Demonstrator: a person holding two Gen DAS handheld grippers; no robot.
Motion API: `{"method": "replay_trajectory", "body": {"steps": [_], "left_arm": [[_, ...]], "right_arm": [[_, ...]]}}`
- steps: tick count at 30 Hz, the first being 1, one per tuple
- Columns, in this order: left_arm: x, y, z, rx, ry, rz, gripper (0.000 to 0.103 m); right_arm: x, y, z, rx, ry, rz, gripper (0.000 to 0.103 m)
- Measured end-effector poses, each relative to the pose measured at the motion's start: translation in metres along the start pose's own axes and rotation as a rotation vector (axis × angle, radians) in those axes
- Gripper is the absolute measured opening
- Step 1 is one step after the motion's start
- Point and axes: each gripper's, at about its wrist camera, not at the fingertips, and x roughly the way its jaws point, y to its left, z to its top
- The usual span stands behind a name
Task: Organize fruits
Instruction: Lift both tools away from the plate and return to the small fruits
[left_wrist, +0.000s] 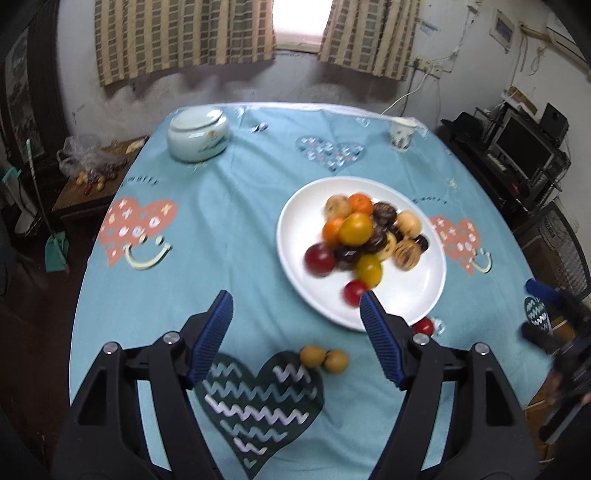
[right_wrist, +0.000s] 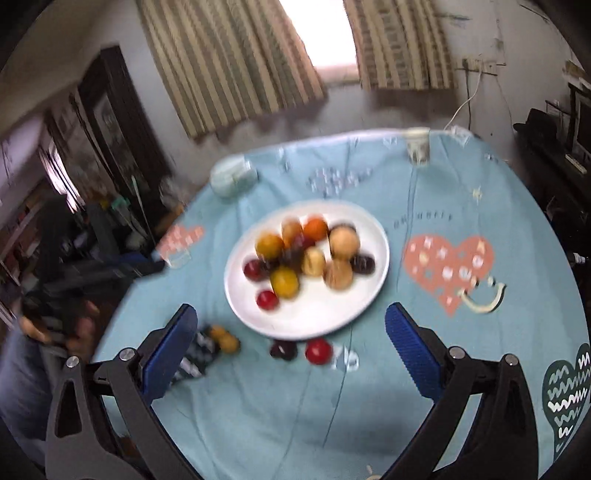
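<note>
A white plate (left_wrist: 406, 295) holds a pile of several fruits: orange, yellow, red, dark and tan ones (left_wrist: 355, 229). Two small tan fruits (left_wrist: 324, 358) lie on the blue tablecloth in front of the plate. A red fruit (left_wrist: 423, 326) touches its near rim. My left gripper (left_wrist: 295, 299) hovers open over the cloth left of the plate, with nothing between its fingers. In the blurred right wrist view my right gripper (right_wrist: 291, 314) stands open before the plate (right_wrist: 332, 310), above a red fruit (right_wrist: 318, 350) and a dark fruit (right_wrist: 283, 349). The tan pair (right_wrist: 225, 338) lies by its left finger.
A lidded pale jar (left_wrist: 197, 134) and a paper cup (left_wrist: 400, 134) stand at the table's far edge. A low side table (left_wrist: 92, 173) with a bag of fruit is off to the left. A rack of electronics (left_wrist: 524, 147) is on the right. A hand (right_wrist: 79, 328) holds the left gripper.
</note>
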Motion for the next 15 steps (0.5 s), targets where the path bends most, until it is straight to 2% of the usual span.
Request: {"method": "replay_trajectory", "body": {"steps": [1, 2, 3, 5, 6, 9, 15], "left_arm": [[0.001, 0.005, -0.004, -0.011, 0.010, 0.009, 0.073], [0.002, 0.011, -0.008, -0.023, 0.020, 0.015, 0.073], [0.003, 0.017, -0.012, -0.038, 0.031, 0.024, 0.073], [0.004, 0.026, -0.019, -0.061, 0.044, 0.036, 0.073], [0.004, 0.030, -0.022, -0.071, 0.049, 0.038, 0.073], [0.003, 0.038, -0.032, -0.088, 0.062, 0.044, 0.073], [0.004, 0.055, -0.054, -0.134, 0.098, 0.057, 0.074]], "right_arm": [[0.014, 0.012, -0.010, -0.061, 0.043, -0.023, 0.094], [0.026, 0.022, -0.019, -0.111, 0.078, -0.035, 0.079], [0.042, 0.033, -0.028, -0.160, 0.134, -0.020, 0.070], [0.072, 0.044, -0.039, -0.177, 0.230, 0.047, 0.067], [0.084, 0.054, -0.045, -0.193, 0.250, 0.069, 0.066], [0.111, 0.071, -0.049, -0.231, 0.286, 0.098, 0.066], [0.153, 0.088, -0.042, -0.272, 0.344, 0.101, 0.066]]}}
